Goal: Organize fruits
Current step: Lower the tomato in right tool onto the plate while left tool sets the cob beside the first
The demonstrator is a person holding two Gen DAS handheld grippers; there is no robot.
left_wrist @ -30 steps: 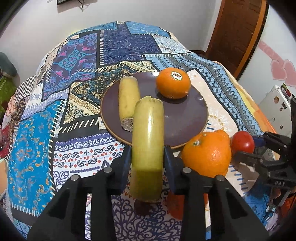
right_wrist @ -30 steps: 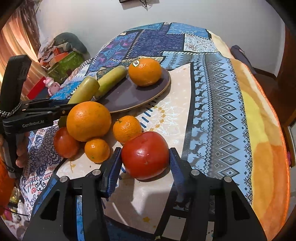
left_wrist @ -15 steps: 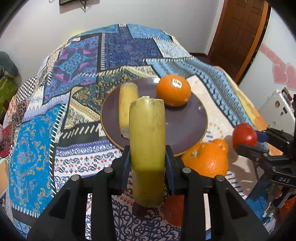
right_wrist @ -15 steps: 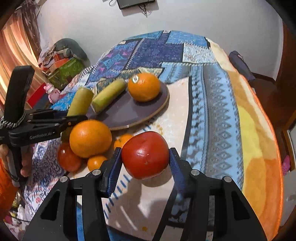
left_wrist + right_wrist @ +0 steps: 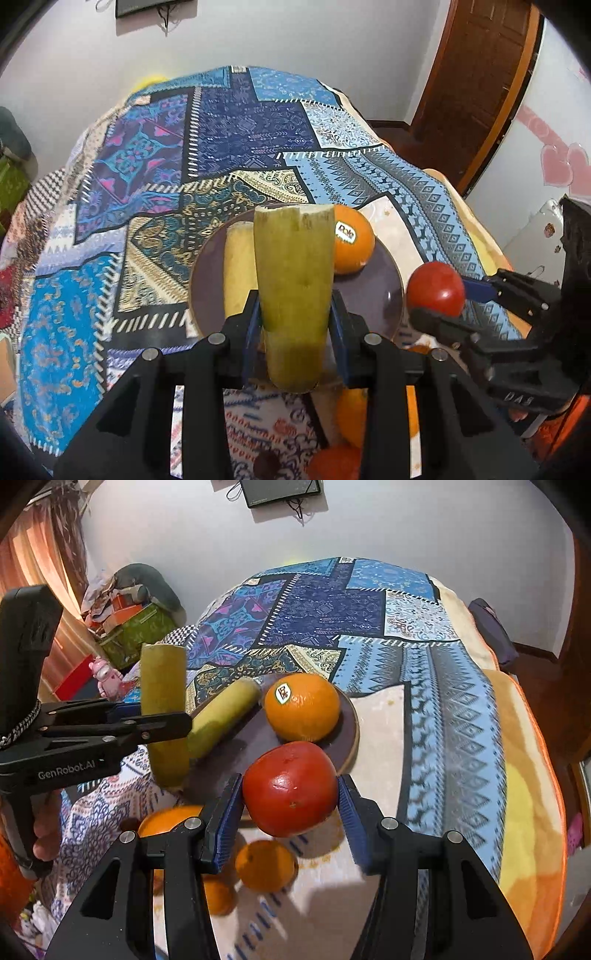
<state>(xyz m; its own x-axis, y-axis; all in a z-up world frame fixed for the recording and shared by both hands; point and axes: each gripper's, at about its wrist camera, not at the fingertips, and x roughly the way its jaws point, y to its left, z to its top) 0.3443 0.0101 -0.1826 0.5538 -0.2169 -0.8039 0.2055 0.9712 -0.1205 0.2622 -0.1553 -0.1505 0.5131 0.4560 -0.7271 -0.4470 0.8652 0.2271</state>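
My left gripper (image 5: 293, 321) is shut on a green banana (image 5: 293, 295), held above the near left edge of a dark plate (image 5: 384, 291). The plate holds a yellow banana piece (image 5: 238, 269) and a stickered orange (image 5: 351, 243). My right gripper (image 5: 290, 805) is shut on a red tomato (image 5: 291, 786), lifted over the plate's near rim (image 5: 351, 734). In the right wrist view the left gripper (image 5: 162, 720) and its green banana (image 5: 162, 709) are at the left, beside the yellow banana piece (image 5: 221, 716) and the orange (image 5: 303, 705). The tomato also shows in the left wrist view (image 5: 436, 288).
Several loose oranges (image 5: 266, 864) lie on the patterned blanket (image 5: 461, 709) below the grippers, near the bed's front edge. A wooden door (image 5: 476, 74) stands at the far right. Boxes and clutter (image 5: 129, 624) sit on the floor at the left.
Both grippers have risen and moved forward toward the plate. The right gripper lifted the tomato off the blanket; the loose oranges now lie below and behind the fingers.
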